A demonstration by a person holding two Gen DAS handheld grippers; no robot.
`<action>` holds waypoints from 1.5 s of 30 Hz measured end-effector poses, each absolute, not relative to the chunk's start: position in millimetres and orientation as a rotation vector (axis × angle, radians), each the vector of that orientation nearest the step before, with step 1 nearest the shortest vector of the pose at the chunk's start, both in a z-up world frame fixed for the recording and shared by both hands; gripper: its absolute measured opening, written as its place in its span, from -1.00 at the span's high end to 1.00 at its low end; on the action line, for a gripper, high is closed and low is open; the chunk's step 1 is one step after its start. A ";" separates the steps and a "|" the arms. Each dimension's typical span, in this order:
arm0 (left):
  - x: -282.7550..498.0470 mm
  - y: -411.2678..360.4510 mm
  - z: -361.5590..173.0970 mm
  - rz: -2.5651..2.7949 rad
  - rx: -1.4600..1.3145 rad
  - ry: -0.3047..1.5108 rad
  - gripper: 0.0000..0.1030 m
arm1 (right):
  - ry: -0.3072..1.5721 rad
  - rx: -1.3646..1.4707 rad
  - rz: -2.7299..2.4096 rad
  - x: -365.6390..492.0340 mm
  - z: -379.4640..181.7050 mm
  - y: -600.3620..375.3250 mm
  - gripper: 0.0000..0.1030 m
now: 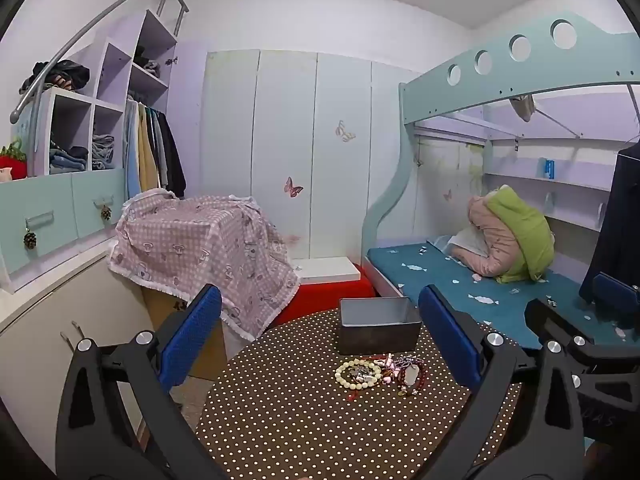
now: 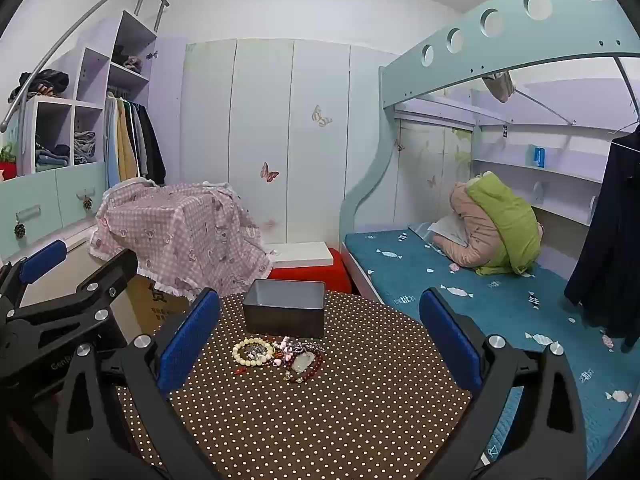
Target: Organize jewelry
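A heap of jewelry (image 1: 380,374) (image 2: 280,356) lies on the brown polka-dot table (image 1: 300,420) (image 2: 360,400): a cream bead bracelet (image 1: 358,375) (image 2: 253,353), a dark red bead string with a pale pendant (image 1: 410,376) (image 2: 304,364), and pink and grey pieces. Behind it stands an empty grey metal box (image 1: 378,325) (image 2: 285,308). My left gripper (image 1: 320,344) hovers open above the near table, nothing between its blue pads (image 1: 188,344). My right gripper (image 2: 320,344) is likewise open and empty, to the right of the left one (image 2: 60,280).
A pink checked cloth (image 1: 200,248) (image 2: 180,232) covers a box left of the table. A bunk bed with a teal mattress (image 1: 480,292) (image 2: 480,300) runs along the right. White wardrobe doors (image 1: 300,152) and a red stool (image 1: 332,292) stand behind.
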State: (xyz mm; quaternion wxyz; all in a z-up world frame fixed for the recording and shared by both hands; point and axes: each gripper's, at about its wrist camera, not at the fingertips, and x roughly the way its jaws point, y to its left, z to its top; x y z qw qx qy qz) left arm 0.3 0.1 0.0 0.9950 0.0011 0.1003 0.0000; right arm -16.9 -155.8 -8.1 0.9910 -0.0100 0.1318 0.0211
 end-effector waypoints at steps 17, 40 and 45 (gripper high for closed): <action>0.9 6.1 1.0 -0.010 0.007 0.208 -0.91 | 0.267 -0.017 0.040 -16.2 -9.4 -154.8 -0.86; 1.4 0.5 1.4 -0.003 0.017 0.199 -0.91 | 0.268 -0.015 0.041 -14.6 -11.2 -155.0 -0.86; 2.0 -0.2 1.7 -0.001 0.022 0.197 -0.91 | 0.268 -0.013 0.040 -12.4 -12.6 -155.0 -0.86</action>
